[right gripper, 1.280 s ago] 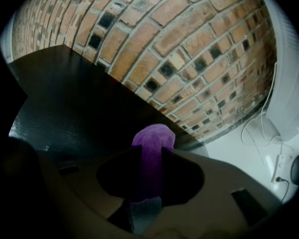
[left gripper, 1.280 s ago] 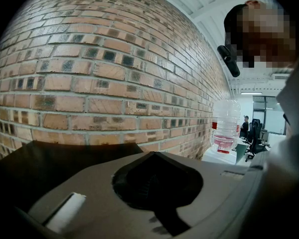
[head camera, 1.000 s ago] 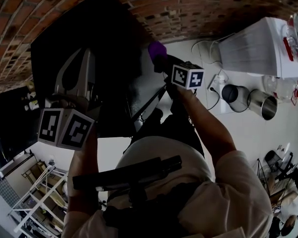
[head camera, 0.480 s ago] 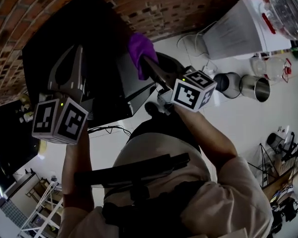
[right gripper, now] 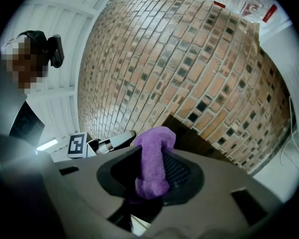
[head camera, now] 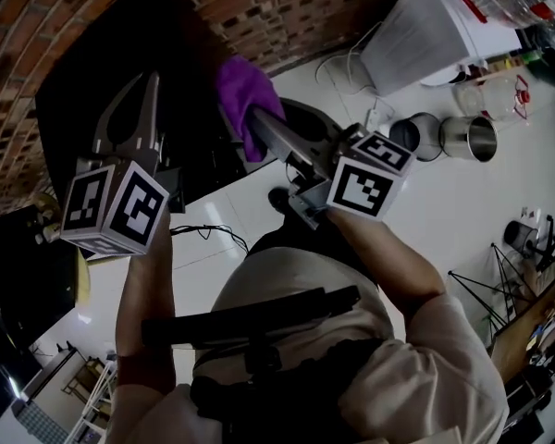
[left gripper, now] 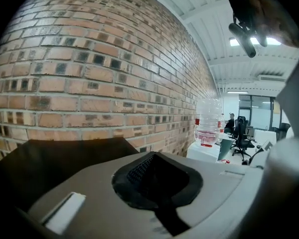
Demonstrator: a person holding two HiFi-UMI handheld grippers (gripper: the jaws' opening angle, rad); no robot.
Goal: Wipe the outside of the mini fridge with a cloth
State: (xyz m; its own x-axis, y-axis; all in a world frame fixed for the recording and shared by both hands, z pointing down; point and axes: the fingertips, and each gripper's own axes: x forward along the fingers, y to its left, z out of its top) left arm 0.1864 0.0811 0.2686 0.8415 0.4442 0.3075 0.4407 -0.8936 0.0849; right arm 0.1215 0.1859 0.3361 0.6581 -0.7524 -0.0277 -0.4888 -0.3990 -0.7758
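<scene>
1. Right hand-held gripper is clamped on the purple cloth and has risen since a second ago. The cloth is now near the fridge top; contact unclear.
2. Left hand-held gripper is shut and empty.
3. Likely repositioning for a top wipe.

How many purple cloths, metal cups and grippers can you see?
Purple cloth: 1
Metal cups: 2
Grippers, the left gripper and the right gripper: 2
Total: 5

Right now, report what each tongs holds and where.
Right tongs clamp the purple cloth by its bunched lower end; rest sticks out past the tips. Left tongs: shut, empty.
</scene>
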